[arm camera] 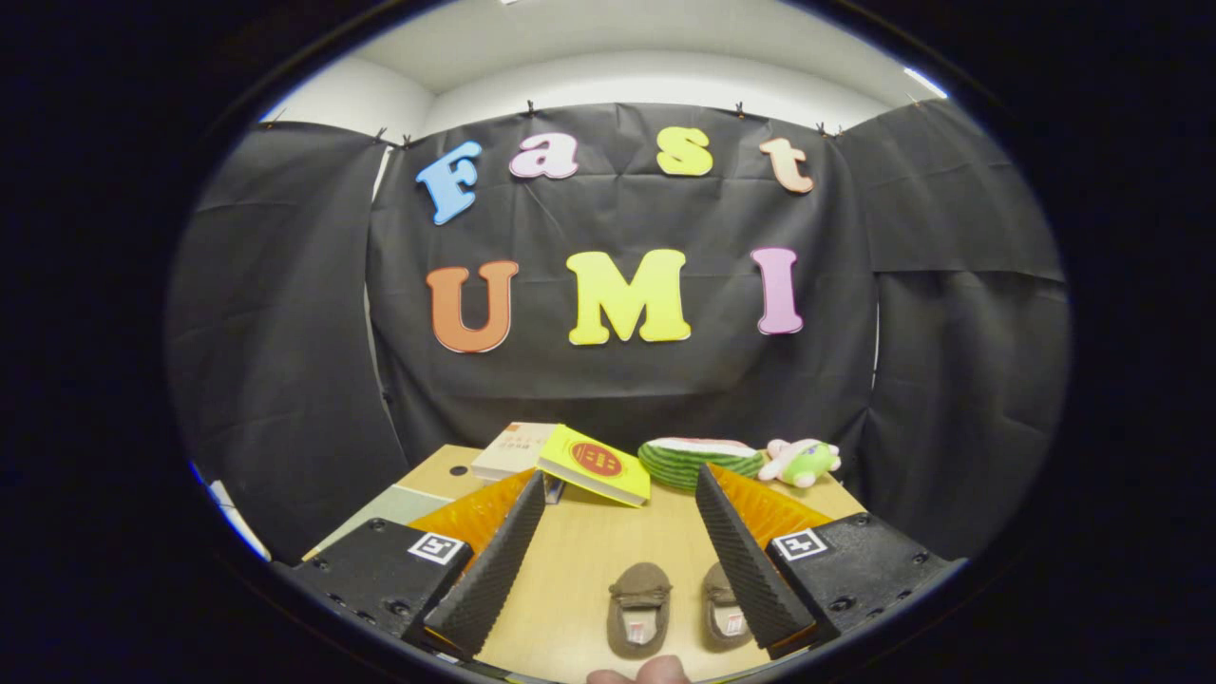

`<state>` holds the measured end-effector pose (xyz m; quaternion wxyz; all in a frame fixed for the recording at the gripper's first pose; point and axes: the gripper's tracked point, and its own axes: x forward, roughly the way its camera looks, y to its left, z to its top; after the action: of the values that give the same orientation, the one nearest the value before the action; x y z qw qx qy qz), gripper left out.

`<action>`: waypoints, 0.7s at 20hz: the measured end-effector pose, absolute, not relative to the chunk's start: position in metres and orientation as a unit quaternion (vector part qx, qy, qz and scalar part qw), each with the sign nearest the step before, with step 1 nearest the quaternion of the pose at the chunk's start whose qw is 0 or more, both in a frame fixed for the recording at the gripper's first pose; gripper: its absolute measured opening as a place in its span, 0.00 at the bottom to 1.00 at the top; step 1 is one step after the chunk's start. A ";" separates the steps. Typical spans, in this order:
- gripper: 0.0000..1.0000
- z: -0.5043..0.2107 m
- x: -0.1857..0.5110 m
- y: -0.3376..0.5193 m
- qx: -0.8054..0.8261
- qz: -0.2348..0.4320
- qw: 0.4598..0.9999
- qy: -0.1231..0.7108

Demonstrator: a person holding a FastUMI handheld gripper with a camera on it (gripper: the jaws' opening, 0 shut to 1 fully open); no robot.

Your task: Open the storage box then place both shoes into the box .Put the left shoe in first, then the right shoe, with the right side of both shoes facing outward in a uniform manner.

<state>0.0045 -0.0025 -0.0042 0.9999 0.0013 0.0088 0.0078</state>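
Note:
Two small brown shoes lie side by side on the wooden table [589, 560], toes pointing away from me. The left shoe [638, 608] sits between my fingers; the right shoe [724, 610] is partly hidden behind the right finger [746, 560]. My gripper [619, 489] is open, held above the table with nothing between its fingers. A fingertip of a person's hand [638, 673] shows just below the shoes. I see no storage box among the things on the table.
At the table's far edge lie a yellow book [596, 464] resting on a pale book [513, 449], a watermelon-slice toy [700, 459] and a small green and pink plush toy [803, 461]. Black cloth walls close in the booth behind and on both sides.

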 end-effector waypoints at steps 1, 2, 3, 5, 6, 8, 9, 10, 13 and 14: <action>1.00 -0.004 0.004 -0.002 0.000 0.009 1.000 0.009; 1.00 -0.004 0.005 -0.002 -0.001 0.011 1.000 0.009; 1.00 -0.005 0.005 -0.001 0.000 0.012 1.000 0.010; 1.00 -0.007 0.007 0.001 0.004 0.016 1.000 0.014; 1.00 -0.008 0.007 0.001 0.004 0.017 1.000 0.016; 1.00 -0.009 0.008 0.005 0.005 0.022 1.000 0.018; 1.00 -0.010 0.009 0.007 0.005 0.026 0.999 0.019; 1.00 -0.011 0.010 0.010 0.004 0.029 0.999 0.020; 1.00 -0.015 0.014 0.022 0.010 0.047 0.998 0.028; 1.00 -0.015 0.016 0.027 0.013 0.055 0.998 0.030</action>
<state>0.0156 0.0267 -0.0155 0.9980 0.0127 0.0298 0.0548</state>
